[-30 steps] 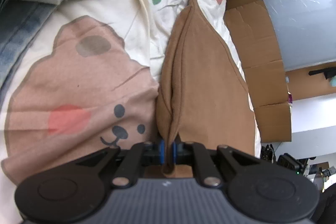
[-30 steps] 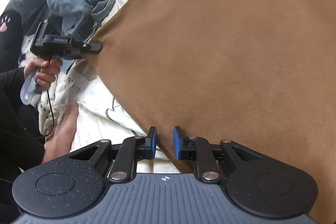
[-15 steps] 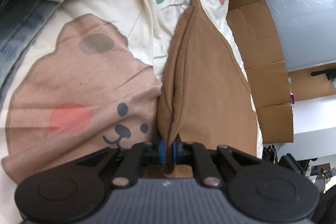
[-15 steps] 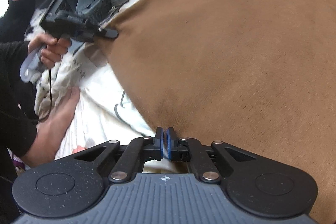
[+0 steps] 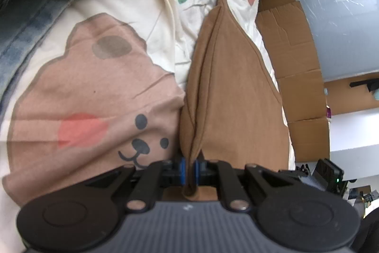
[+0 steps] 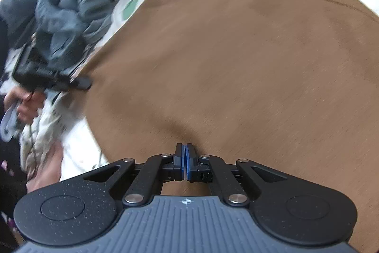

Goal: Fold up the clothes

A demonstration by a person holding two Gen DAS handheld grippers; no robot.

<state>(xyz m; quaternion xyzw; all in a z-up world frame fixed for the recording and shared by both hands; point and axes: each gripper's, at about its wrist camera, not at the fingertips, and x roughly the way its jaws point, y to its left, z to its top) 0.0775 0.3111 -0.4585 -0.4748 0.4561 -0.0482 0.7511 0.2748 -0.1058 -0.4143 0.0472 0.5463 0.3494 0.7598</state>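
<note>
The left hand-held gripper [image 5: 188, 168] is pinching a corner of the brown garment [image 5: 227, 96], its blue pads closed on a ridge of cloth that is rising between them. From there the garment is stretching away across the bed, lying on the cream bear-print bedsheet [image 5: 99, 91] and narrowing to a point near a green patch in the print.

In the right wrist view the same brown garment [image 6: 236, 58] is spreading wide over the bed, filling most of the frame. The right hand-held gripper [image 6: 185, 165] is sitting at its near edge with its jaws nearly together and easing open very slightly; a small pucker of brown cloth is running up to the pads, so it appears to be gripping the fabric, though the blur is making the contact hard to confirm. At the far left the left hand-held gripper [image 6: 80, 83] is holding the garment's other corner, with the person's hand [image 6: 23, 103] wrapping its handle.

A heap of grey-blue clothes [image 6: 71, 16] is lying beyond the brown garment. Flattened cardboard [image 5: 293, 58] is lying on the floor beside the bed.
</note>
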